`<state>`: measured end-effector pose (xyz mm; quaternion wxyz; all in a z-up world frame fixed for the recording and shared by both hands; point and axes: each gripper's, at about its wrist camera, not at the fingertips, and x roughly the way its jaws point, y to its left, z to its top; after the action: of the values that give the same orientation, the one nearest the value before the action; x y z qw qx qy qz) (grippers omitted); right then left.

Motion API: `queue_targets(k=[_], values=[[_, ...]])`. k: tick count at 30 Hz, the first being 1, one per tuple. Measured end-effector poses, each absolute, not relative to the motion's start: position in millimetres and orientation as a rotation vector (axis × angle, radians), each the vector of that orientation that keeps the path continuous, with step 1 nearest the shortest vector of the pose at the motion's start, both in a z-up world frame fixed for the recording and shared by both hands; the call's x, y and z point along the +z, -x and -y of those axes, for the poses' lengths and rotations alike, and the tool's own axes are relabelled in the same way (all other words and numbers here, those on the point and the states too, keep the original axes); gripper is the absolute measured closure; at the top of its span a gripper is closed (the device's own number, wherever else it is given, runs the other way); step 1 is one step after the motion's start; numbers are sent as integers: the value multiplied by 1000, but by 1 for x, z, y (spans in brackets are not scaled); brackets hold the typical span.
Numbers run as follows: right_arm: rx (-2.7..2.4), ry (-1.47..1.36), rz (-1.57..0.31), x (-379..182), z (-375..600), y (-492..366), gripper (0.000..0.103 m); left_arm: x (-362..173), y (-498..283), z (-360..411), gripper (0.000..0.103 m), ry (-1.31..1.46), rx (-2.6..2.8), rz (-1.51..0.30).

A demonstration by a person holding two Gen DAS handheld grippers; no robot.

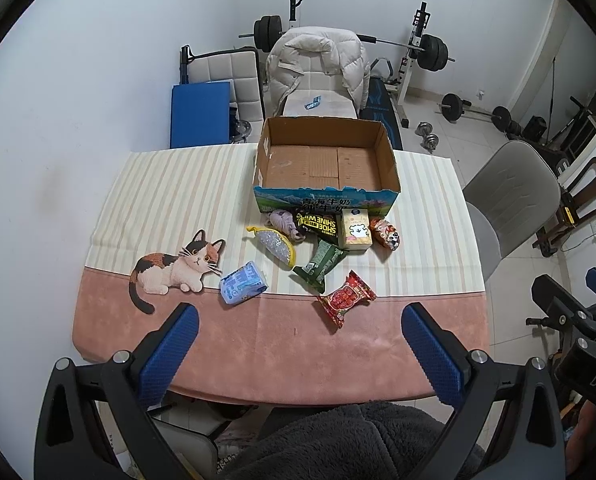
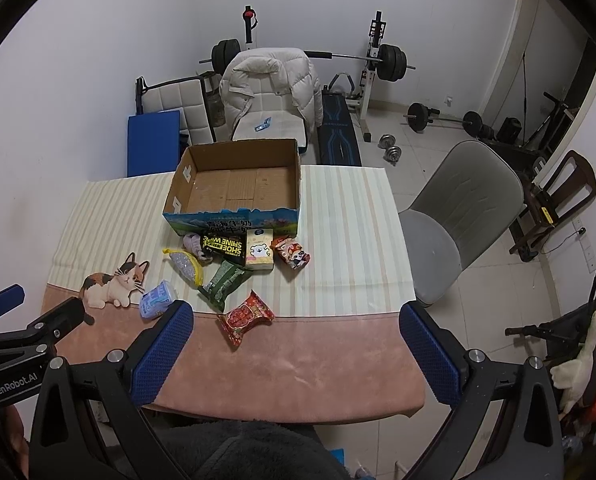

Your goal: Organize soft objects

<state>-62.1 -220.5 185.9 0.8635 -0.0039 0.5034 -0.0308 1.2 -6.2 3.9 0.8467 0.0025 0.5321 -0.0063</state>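
A loose heap of soft packets lies on the table just in front of the open cardboard box (image 1: 325,160), which stands empty toward the far edge. Touching the box's printed front wall are a black-and-yellow wipes pack (image 1: 317,224), a cream tissue pack (image 1: 356,234) and a crumpled mauve cloth (image 1: 283,222). Beside the tissue pack, toward the grey chair, sits a small orange snack bag (image 1: 386,233). Nearer than the box lie a yellow-edged glittery pouch (image 1: 275,245), a dark green packet (image 1: 322,264) and, nearest of all in front of the box, a red packet (image 1: 346,298). A pale blue tissue pack (image 1: 242,283) lies apart from the heap, just beside the printed cat (image 1: 175,268) on the cloth.

The tablecloth (image 1: 169,200) is cream-striped around the box and plain pink along the near edge. Both tools hang above that pink band, well short of the box: the left gripper (image 1: 298,350) and the right gripper (image 2: 295,350) each with blue pads spread wide, holding nothing.

Behind the box a white quilted chair carries a puffy cream jacket (image 1: 318,60); beyond it a barbell rack (image 1: 414,44) stands against the white wall, with dumbbells on the tiled floor. A grey chair (image 2: 454,220) stands off the table's side. A dark fleecy sleeve (image 1: 338,440) shows at the bottom.
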Motion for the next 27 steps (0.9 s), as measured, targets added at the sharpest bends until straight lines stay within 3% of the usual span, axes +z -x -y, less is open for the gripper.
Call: queue_targets(k=[27], values=[[-54, 15, -1029, 194, 214, 61, 0, 16, 0, 7, 0, 2, -14, -1090]])
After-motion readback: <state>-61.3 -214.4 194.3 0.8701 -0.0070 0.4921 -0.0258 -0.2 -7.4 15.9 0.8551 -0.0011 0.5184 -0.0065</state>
